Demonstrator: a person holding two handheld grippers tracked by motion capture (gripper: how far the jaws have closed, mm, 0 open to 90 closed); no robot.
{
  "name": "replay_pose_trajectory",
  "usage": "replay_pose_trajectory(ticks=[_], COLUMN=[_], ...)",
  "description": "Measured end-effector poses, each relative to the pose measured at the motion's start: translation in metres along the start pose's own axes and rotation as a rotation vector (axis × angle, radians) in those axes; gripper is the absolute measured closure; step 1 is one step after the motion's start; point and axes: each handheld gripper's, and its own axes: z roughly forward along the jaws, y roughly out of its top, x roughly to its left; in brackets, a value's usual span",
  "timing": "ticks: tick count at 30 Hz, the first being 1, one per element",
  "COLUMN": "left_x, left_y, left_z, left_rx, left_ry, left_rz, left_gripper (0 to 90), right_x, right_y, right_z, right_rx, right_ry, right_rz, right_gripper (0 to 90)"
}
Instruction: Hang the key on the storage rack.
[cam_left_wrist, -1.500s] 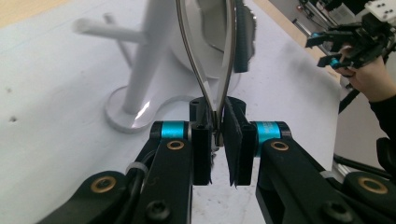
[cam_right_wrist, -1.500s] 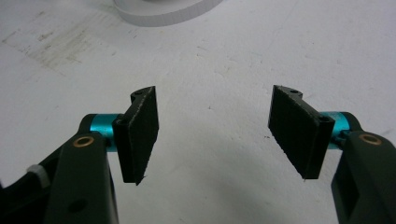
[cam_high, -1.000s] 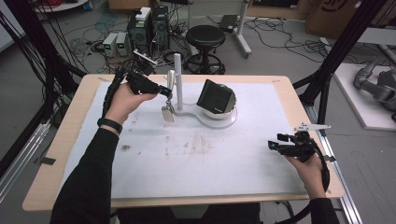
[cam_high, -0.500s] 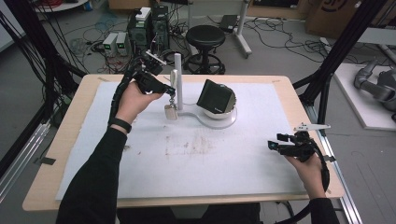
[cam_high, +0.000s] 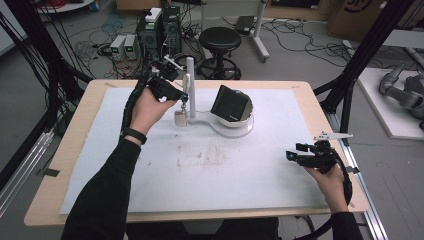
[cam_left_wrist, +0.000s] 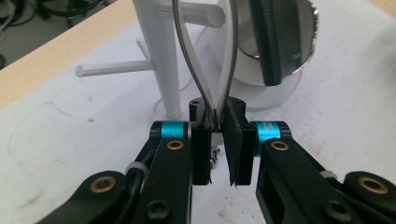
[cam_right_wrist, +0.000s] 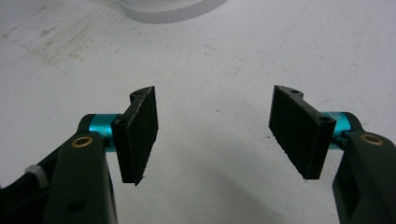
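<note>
Near right of the white-covered worktop (cam_high: 260, 180): right tool (cam_high: 296, 154) held level just above the surface, jaws spread w/ nothing between them, pads (cam_right_wrist: 140, 133) clear of the mat. Far left: left tool (cam_high: 183, 96) beside the white peg stand (cam_high: 190, 80), jaws pressed together on a thin wire loop (cam_left_wrist: 205, 60), which rises from the pinch up past the stand's pegs; a small tag-like item (cam_high: 180, 119) hangs below the tool, approx. at the stand base. Right of stand: dark tilted block (cam_high: 230, 103) in a white round dish (cam_high: 245, 125).
</note>
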Motion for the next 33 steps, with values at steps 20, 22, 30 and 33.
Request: replay_pose_trajectory(ticks=[20, 22, 30, 33], left_x=[-0.006, -0.006, -0.008, -0.008], left_y=[-0.046, -0.077, -0.096, -0.098], left_z=[-0.008, -0.026, -0.044, -0.045], left_rx=[-0.240, -0.345, -0.358, -0.355], left_ry=[-0.043, -0.140, -0.107, -0.106], left_rz=[-0.023, -0.003, 0.016, 0.014], left_gripper=[33.6, 38.8, 37.7, 37.8], right_x=[0.000, -0.002, 0.002, 0.002], right_y=[0.001, 0.000, 0.003, 0.004], right_z=[-0.003, -0.004, -0.002, -0.001], right_rx=[-0.005, -0.007, -0.009, -0.005], right_ry=[0.005, 0.002, 0.000, 0.000], right_rz=[0.004, 0.011, 0.002, 0.002], right_gripper=[33.3, 33.2, 33.2, 33.2])
